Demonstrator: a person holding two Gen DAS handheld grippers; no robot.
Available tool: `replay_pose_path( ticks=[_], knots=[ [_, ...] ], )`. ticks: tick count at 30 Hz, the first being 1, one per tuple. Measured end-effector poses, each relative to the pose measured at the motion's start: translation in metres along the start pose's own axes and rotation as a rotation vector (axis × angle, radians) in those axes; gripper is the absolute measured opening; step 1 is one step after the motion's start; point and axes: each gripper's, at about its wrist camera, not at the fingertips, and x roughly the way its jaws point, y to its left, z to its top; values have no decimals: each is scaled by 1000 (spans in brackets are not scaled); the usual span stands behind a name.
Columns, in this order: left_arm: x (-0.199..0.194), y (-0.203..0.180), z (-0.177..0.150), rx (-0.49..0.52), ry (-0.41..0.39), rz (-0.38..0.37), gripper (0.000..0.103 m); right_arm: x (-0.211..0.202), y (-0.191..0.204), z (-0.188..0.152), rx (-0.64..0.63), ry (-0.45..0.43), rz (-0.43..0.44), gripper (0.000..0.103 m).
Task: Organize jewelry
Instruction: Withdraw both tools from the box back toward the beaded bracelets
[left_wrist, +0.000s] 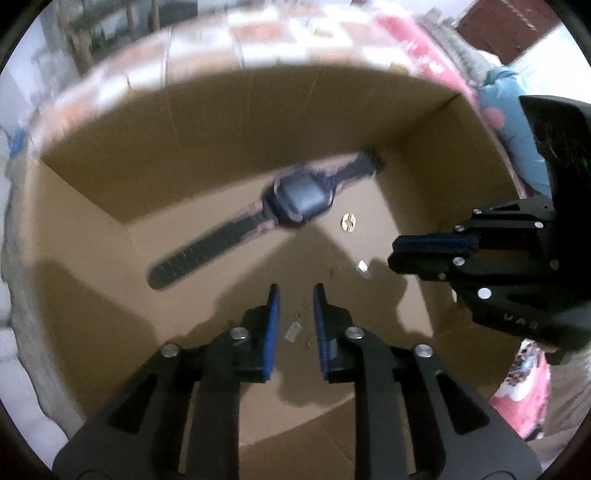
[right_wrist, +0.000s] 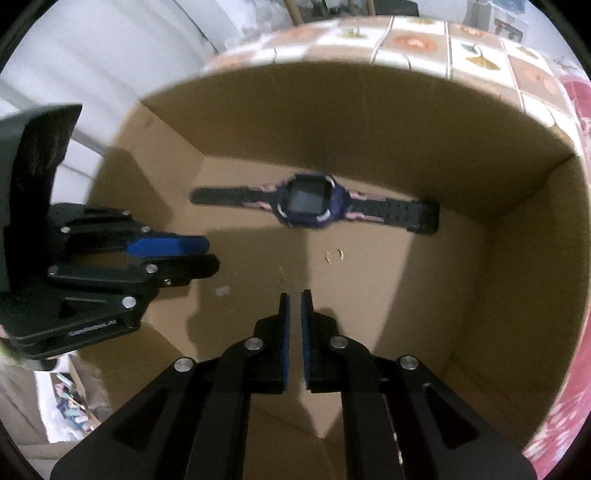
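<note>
Patterned cloth with floral squares (right_wrist: 413, 42) is seen behind an open brown cardboard box (right_wrist: 517, 280), into which both wrist cameras look down. At the left of the right wrist view, the left tongs (right_wrist: 207, 254) are held over the box's left side; in their own view a clear gap is seen between the blue pads, with nothing gripped. Further right, on the box floor near the far wall, a dark blue square-faced wristwatch with a black perforated strap and pink accents (right_wrist: 312, 205) is laid flat, strap stretched out sideways. Just in front of it, a small gold-coloured ring-like piece (right_wrist: 333, 255) is seen apart from the watch. Two small pale scraps (left_wrist: 364, 267) are scattered on the floor nearby; what they are cannot be told. The right tongs (right_wrist: 294, 295) are held above the floor with the pads nearly closed, a narrow slit left between them, and nothing held.

Trouble is likely with the gold piece: being small and flat against cardboard, it could be pushed away or missed by the pads. The watch strap could also be dragged if caught by a descending finger.
</note>
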Motion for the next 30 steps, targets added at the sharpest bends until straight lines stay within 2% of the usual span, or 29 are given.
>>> replay_pose_path(
  ticks=[2, 4, 7, 9, 11, 14, 17, 20, 23, 26, 30],
  knots=[
    [-23, -4, -7, 20, -79, 27, 27, -25, 4, -8, -17, -83, -5, 23],
    [-54, -10, -23, 41, -161, 14, 32, -51, 12, -22, -40, -157, -9, 27],
    [-89, -20, -43, 66, -267, 2, 46, -98, 24, -57, -91, -280, 0, 38],
    [-118, -27, -73, 89, -359, 24, 55, -121, 36, -86, -124, -351, 10, 42],
    [-136, -31, -106, 98, -442, 73, 58, -133, 47, -117, -144, -394, 40, 42],
    [-144, -25, -151, 66, -524, 140, 62, -135, 57, -155, -146, -431, 86, 42],
    [-131, -11, -192, -26, -533, 125, 62, -114, 59, -182, -107, -429, 110, 42],
    [-105, -7, -221, -84, -524, 128, 62, -82, 56, -200, -28, -387, 136, 42],
    [-73, -15, -235, -84, -487, 187, 62, -51, 59, -208, 25, -340, 141, 42],
    [-46, -25, -239, -54, -452, 187, 62, -24, 71, -215, 36, -325, 85, 42],
    [-32, -41, -244, 7, -470, 178, 61, -7, 83, -215, 31, -327, 50, 40]
  ],
)
